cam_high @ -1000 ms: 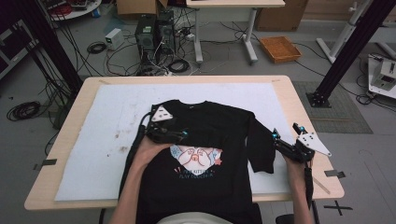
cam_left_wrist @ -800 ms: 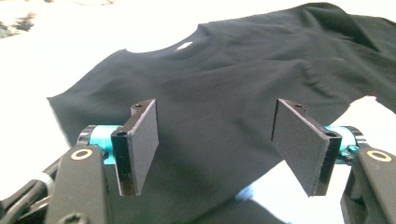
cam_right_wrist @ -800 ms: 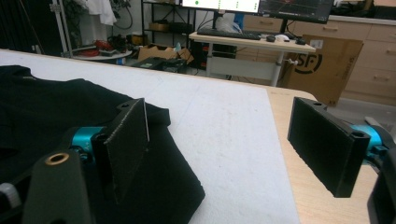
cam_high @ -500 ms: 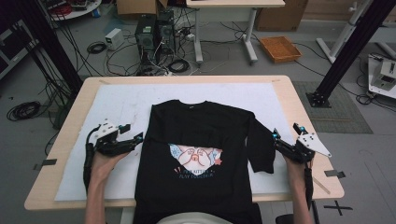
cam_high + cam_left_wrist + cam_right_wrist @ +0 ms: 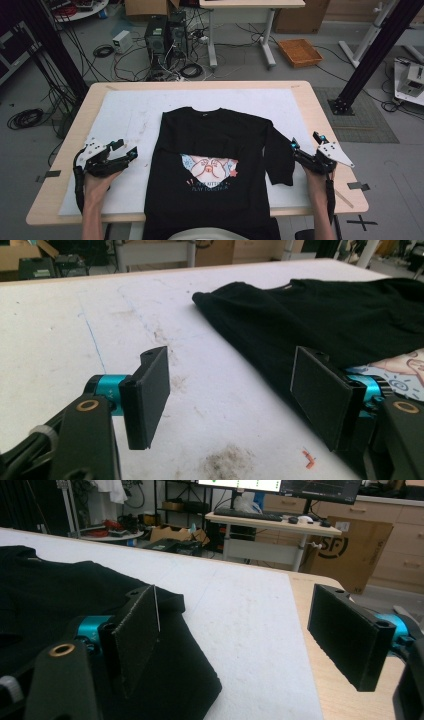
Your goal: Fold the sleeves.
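A black long-sleeved shirt (image 5: 215, 140) with a cartoon print lies flat on a white mat (image 5: 130, 115), its hem hanging over the near table edge. Its left edge runs straight, and its right sleeve (image 5: 280, 160) sticks out to the right. My left gripper (image 5: 126, 149) hovers low over the mat just left of the shirt (image 5: 325, 315), open (image 5: 230, 400) with nothing between the jaws. My right gripper (image 5: 305, 142) rests beside the sleeve's cuff, also open (image 5: 235, 635). One of its jaws stands over the black cloth (image 5: 50, 590) and the other over the bare wood.
The wooden table (image 5: 320, 115) shows bare strips around the mat. Behind it on the floor are computer towers (image 5: 162, 35), loose cables, a desk's legs and an orange tray (image 5: 300, 52). Black frame posts (image 5: 380, 50) stand at both sides.
My left hand has swung from over the shirt's chest out to the left, off the cloth and down onto the mat. The right hand has stayed put.
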Action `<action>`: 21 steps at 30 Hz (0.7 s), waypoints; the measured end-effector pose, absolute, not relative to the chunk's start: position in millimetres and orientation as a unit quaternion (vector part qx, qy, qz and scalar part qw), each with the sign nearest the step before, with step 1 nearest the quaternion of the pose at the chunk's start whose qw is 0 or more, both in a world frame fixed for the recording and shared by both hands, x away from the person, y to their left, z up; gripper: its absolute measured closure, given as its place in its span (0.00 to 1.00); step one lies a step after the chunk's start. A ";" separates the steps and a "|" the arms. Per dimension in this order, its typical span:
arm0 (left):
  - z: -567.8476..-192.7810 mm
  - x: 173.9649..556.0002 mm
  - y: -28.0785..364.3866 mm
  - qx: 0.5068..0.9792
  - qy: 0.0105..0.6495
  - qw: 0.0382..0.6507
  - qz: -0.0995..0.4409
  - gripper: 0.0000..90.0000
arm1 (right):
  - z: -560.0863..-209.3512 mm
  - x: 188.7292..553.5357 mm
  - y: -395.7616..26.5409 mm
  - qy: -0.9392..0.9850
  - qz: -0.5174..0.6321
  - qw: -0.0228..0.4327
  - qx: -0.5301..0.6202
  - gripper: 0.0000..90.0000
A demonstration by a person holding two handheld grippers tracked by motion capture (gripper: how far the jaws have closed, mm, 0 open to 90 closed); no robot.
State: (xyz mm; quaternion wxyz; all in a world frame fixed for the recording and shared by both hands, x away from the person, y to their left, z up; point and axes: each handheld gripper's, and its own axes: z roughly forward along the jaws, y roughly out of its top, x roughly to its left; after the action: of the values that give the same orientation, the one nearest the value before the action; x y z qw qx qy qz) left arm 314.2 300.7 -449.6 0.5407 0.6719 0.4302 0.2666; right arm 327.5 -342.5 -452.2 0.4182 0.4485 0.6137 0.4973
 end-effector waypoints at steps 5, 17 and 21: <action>-451.4 309.8 306.2 0.643 0.435 0.566 0.276 0.36 | -451.5 329.5 -342.7 0.630 0.497 0.405 0.438 0.28; -451.6 310.5 307.0 0.645 0.433 0.569 0.268 0.36 | -446.0 301.6 -347.4 0.723 0.534 0.279 0.338 0.48; -451.7 310.5 307.6 0.641 0.436 0.571 0.268 0.36 | -443.8 285.6 -340.7 0.784 0.509 0.226 0.273 0.51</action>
State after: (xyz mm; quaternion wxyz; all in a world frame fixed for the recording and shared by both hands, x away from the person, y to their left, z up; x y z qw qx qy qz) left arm 310.5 307.6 -451.7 0.5712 0.6415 0.4361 0.2684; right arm 285.6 -340.7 -443.8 0.2258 0.2735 0.7843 0.5090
